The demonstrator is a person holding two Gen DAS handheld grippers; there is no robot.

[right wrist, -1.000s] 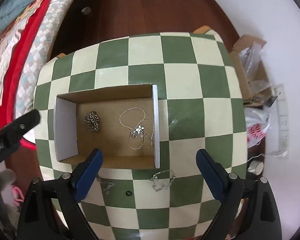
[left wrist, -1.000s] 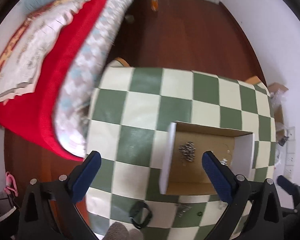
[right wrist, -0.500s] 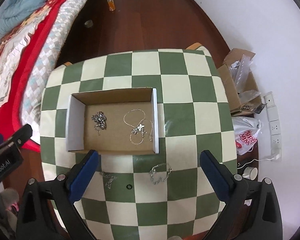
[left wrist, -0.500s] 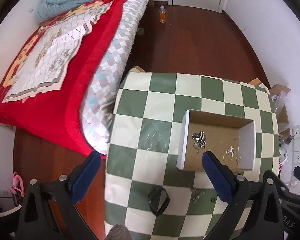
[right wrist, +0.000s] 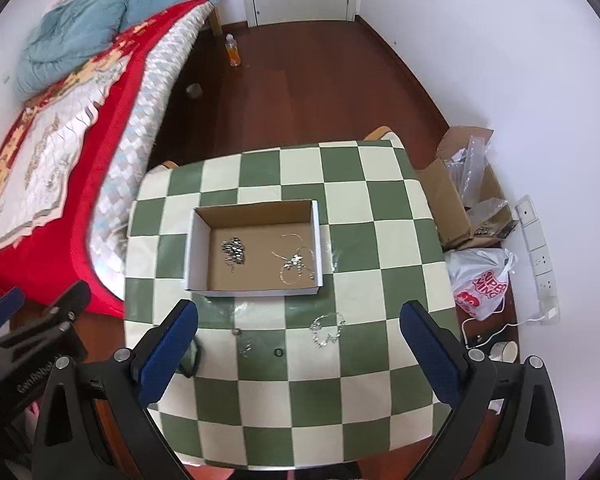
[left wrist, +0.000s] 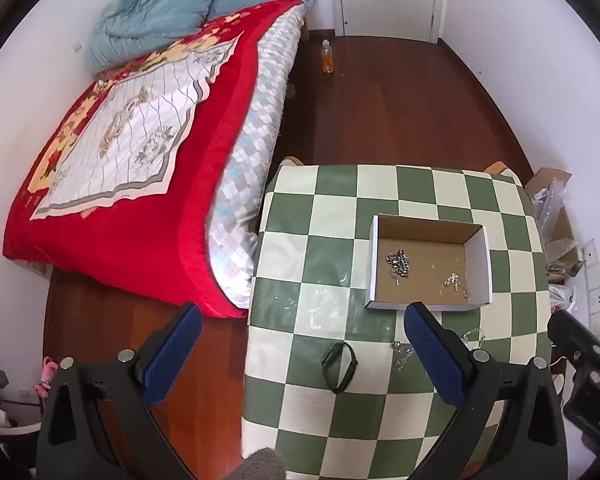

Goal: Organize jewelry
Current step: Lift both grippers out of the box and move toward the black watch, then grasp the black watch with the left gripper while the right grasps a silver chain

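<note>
Here: rectangular cardboard box (right wrist: 256, 248) | silver chain bracelet (right wrist: 327, 328) | checkered tablecloth (right wrist: 360, 392)

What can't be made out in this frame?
- Dark band: right wrist view, mostly hidden behind the right gripper's left finger.
- Small chain on the tablecloth: left wrist view, partly covered by the left gripper's right finger.
- Tiny dark ring: too small to identify.

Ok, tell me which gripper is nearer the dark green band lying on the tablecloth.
Left. The dark green band lies between the open left gripper's fingers, towards the right one. In the right wrist view it sits outside the open right gripper, partly hidden behind its left finger.
</note>
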